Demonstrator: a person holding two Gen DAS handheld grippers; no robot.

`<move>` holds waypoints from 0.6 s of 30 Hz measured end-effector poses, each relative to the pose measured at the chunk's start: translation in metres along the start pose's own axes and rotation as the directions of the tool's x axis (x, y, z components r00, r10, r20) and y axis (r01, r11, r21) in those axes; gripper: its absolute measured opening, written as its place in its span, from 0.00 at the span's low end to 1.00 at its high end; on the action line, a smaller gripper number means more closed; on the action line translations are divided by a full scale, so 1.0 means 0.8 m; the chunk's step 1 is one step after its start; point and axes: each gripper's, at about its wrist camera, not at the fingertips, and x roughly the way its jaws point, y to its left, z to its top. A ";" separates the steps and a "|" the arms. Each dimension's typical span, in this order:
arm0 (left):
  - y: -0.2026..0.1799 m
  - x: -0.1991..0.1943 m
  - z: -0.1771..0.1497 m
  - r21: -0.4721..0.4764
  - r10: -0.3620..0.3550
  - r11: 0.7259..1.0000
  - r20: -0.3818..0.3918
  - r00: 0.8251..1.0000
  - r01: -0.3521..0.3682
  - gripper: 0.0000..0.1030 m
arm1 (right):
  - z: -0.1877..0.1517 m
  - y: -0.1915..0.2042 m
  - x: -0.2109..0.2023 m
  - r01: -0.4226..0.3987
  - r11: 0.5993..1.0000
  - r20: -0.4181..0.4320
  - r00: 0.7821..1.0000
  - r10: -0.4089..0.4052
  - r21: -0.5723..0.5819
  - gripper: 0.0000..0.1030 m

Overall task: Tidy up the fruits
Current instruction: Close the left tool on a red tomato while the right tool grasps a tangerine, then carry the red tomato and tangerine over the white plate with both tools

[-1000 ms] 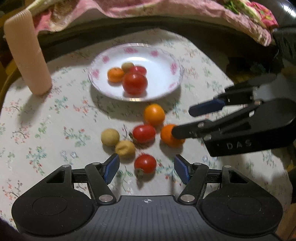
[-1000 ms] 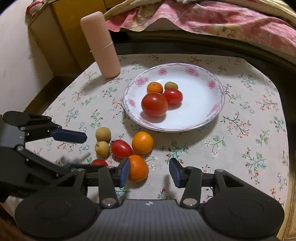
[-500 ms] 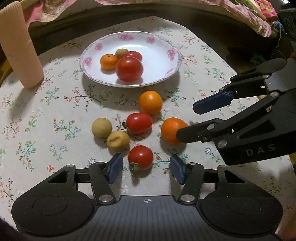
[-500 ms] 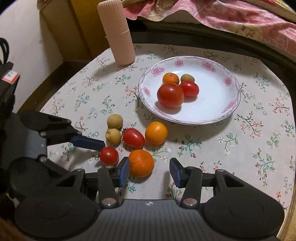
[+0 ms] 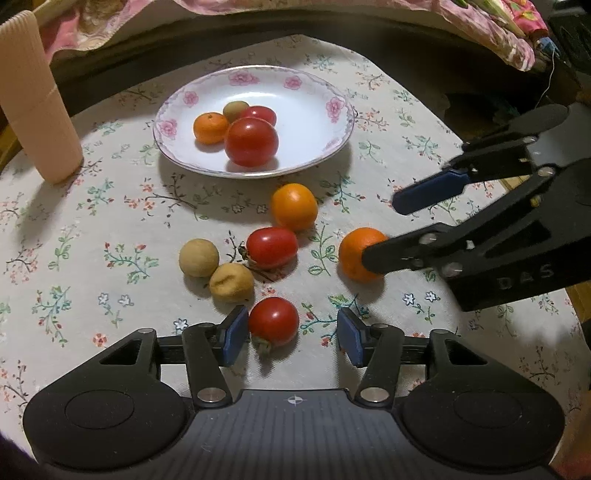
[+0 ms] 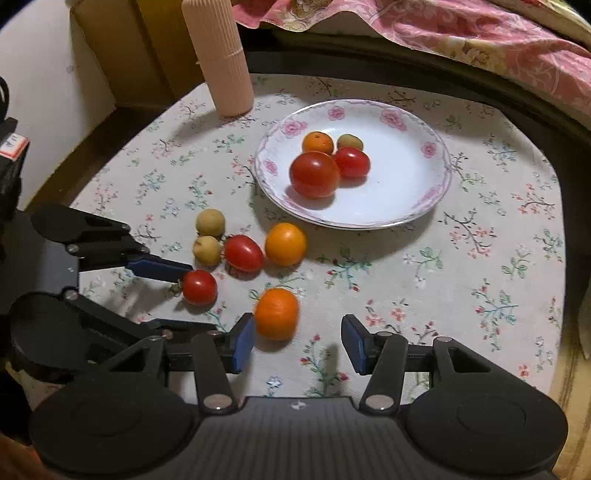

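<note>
A: Table (image 5: 110, 229), floral cloth; pink quilted bedding (image 6: 461, 33) behind it. Contents?

B: One white plate (image 5: 314, 110) with a pink rose rim. It holds four items: a large tomato (image 5: 251, 142), a smaller tomato (image 5: 260, 113), a small orange (image 5: 210, 127) and a greenish-brown fruit (image 5: 234, 109), all clustered and touching.

A: Loose stock on the cloth?

B: Six. An orange (image 5: 294, 206) just below the plate's rim; an oval tomato (image 5: 271, 247) beside it; two tan round fruits (image 5: 216, 267) touching each other; a round tomato (image 5: 273, 321); a second orange (image 6: 276, 314) off to the right.

A: Left claw (image 5: 291, 336)?

B: Partly open. The round tomato sits between its blue pads, against the left pad and clear of the right one. Not gripped.

A: Right claw (image 6: 297, 343)?

B: Jaws opening. The second orange lies between them, close against the left pad, with a wide gap to the right pad. Not held.

A: Other items?

B: One ribbed pink cylinder (image 6: 219, 55), upright at the far corner of the table.
</note>
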 end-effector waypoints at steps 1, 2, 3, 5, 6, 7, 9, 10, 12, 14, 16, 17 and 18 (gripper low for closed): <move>0.000 0.002 -0.001 0.006 0.004 1.000 -0.001 1.000 -0.004 0.60 | 0.001 0.002 0.002 0.000 1.000 0.006 1.000 0.000 -0.003 0.51; -0.001 0.002 -0.001 0.015 0.007 1.000 0.002 1.000 -0.007 0.61 | 0.002 0.003 0.004 0.000 1.000 0.011 1.000 0.000 -0.004 0.51; -0.002 0.002 -0.001 0.018 0.008 1.000 0.002 1.000 -0.008 0.61 | 0.004 0.004 0.007 0.001 1.000 0.012 1.000 -0.001 -0.004 0.51; 0.000 0.002 -0.001 0.009 0.003 1.000 0.004 1.000 -0.003 0.61 | 0.005 0.004 0.018 0.019 1.000 -0.008 1.000 -0.019 0.000 0.51; 0.001 0.002 -0.001 0.006 0.003 1.000 0.005 1.000 -0.003 0.60 | 0.004 0.005 0.022 0.023 1.000 -0.017 1.000 -0.023 0.001 0.51; 0.000 0.002 -0.002 0.008 0.004 1.000 0.002 1.000 -0.004 0.59 | 0.003 0.006 0.026 0.025 1.000 -0.025 0.999 -0.025 0.002 0.50; -0.003 0.000 -0.004 0.021 0.012 1.000 -0.004 1.000 -0.012 0.58 | 0.000 0.007 0.032 0.017 1.000 -0.024 1.000 -0.017 0.005 0.50; -0.004 0.000 -0.005 0.026 0.015 1.000 -0.005 1.000 -0.015 0.58 | 0.000 0.008 0.034 0.018 1.000 -0.028 0.999 -0.018 0.004 0.50; -0.003 -0.001 -0.006 0.025 0.017 1.000 -0.003 1.000 -0.017 0.55 | -0.002 0.013 0.035 0.034 0.999 -0.030 0.999 -0.034 -0.016 0.46; -0.001 -0.002 -0.005 0.010 0.021 1.000 -0.001 1.000 -0.021 0.50 | -0.002 0.016 0.034 0.038 0.999 -0.035 0.999 -0.039 -0.028 0.35; 0.004 -0.003 -0.004 -0.006 0.026 1.000 0.002 1.000 -0.026 0.43 | -0.004 0.018 0.035 0.030 0.999 -0.040 0.999 -0.031 -0.028 0.32; 0.006 -0.004 -0.004 -0.017 0.026 1.000 0.005 1.000 -0.026 0.42 | -0.004 0.020 0.035 0.035 0.999 -0.037 0.999 -0.036 -0.039 0.32; 0.008 -0.004 -0.004 -0.024 0.026 0.999 0.005 1.000 -0.026 0.39 | -0.005 0.021 0.034 0.038 0.998 -0.036 0.999 -0.040 -0.045 0.32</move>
